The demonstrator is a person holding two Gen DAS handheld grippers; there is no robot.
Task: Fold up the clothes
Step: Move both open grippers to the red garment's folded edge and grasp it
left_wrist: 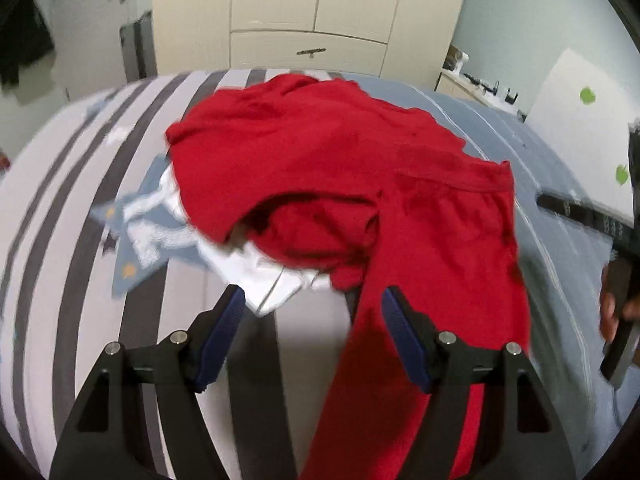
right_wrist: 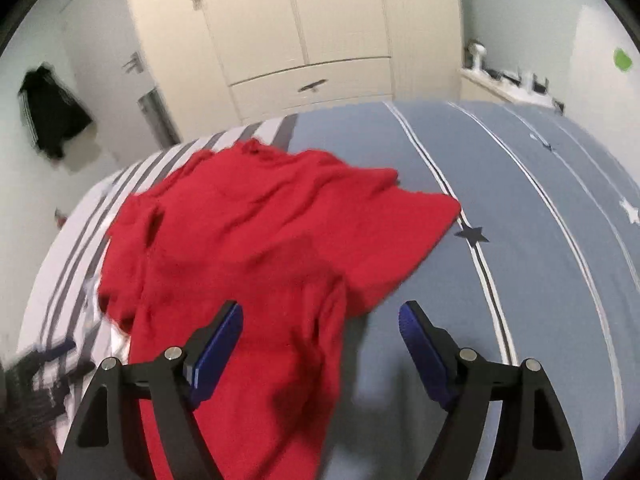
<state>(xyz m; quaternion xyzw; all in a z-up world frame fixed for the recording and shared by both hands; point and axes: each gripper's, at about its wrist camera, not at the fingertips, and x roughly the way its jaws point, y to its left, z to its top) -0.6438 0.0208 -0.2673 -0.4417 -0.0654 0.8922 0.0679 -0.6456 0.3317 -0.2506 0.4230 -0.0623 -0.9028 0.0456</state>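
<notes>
I see the crumpled red knit garment [left_wrist: 320,168] lying on the bed with the striped grey-and-white and plain blue cover [left_wrist: 60,208], near the middle, across the border between the stripes and the blue part.

In the left wrist view, my left gripper [left_wrist: 312,316] has its jaws spread, and nothing is pinched. One long red part of the garment runs down under the right finger, but the blue pads [left_wrist: 224,336] do not press it. This view also shows a white folded cloth [left_wrist: 264,280] under the red garment, and a blue patch with white pattern [left_wrist: 140,232] beside it. The other view does not show these clearly. At the right edge I see a hand [left_wrist: 616,304] holding the black body of the other tool.

In the right wrist view, my right gripper [right_wrist: 320,320] is also spread wide and holds nothing. The red garment [right_wrist: 248,248] lies below its left finger, and plain blue cover [right_wrist: 520,240] with a dark star [right_wrist: 472,235] lies below the right one. Only this view shows a dark garment hanging on the wall [right_wrist: 52,116]. Both views show the cream wardrobe [right_wrist: 296,28] behind the bed.
</notes>
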